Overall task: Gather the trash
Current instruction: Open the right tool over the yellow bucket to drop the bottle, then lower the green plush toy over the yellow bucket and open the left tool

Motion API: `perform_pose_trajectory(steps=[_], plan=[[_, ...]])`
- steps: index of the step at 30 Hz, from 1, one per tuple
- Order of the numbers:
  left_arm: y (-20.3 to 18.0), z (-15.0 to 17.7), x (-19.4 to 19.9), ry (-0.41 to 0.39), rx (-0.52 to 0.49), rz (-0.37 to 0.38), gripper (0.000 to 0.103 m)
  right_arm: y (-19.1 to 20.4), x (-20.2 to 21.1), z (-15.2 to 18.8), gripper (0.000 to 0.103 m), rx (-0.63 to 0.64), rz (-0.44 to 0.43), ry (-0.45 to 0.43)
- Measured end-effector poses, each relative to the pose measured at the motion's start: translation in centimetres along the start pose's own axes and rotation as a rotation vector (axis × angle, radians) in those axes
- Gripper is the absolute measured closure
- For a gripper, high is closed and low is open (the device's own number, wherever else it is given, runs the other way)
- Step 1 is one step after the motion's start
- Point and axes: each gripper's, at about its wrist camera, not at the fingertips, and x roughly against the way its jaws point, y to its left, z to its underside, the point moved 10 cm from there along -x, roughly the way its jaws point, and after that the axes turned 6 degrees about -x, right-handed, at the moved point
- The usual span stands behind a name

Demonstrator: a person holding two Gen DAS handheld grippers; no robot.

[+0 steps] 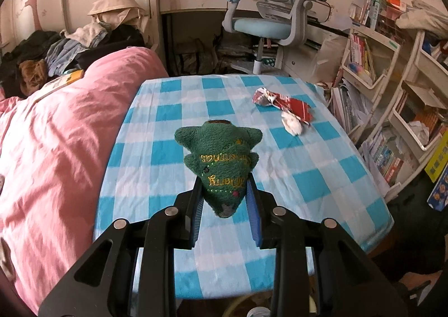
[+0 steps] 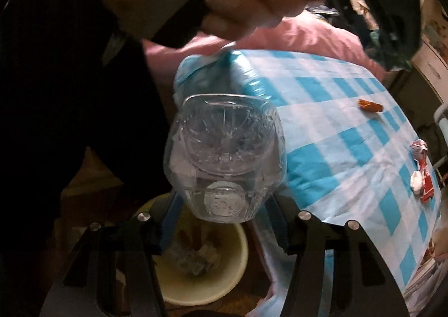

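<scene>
Gripping a green plush toy (image 1: 221, 168) in your left gripper (image 1: 225, 193), you've got it clamped by its lower end above the blue-and-white checked tablecloth (image 1: 294, 176). Beyond it on the cloth lies a crumpled red-and-white wrapper (image 1: 282, 108). Your right gripper (image 2: 224, 205) has a clear plastic bottle (image 2: 225, 160) squeezed between its jaws, hanging over a pale yellow bin (image 2: 224, 269) on the floor with scraps in it. A small orange scrap (image 2: 370, 106) sits further back on the table.
</scene>
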Motion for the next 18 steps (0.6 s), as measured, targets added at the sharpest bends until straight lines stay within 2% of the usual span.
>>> perform_pose_trajectory(steps=[13,18], plan=[[-1.2,4.9,2.8,0.029,0.023,0.010,0.076,3.2,-1.1,2.6,0.047,0.031,0.024,0.066],[-1.7,6.2,3.4,0.042,0.019,0.005,0.076,3.1,-0.2,2.5,0.035,0.001,0.065,0.020]])
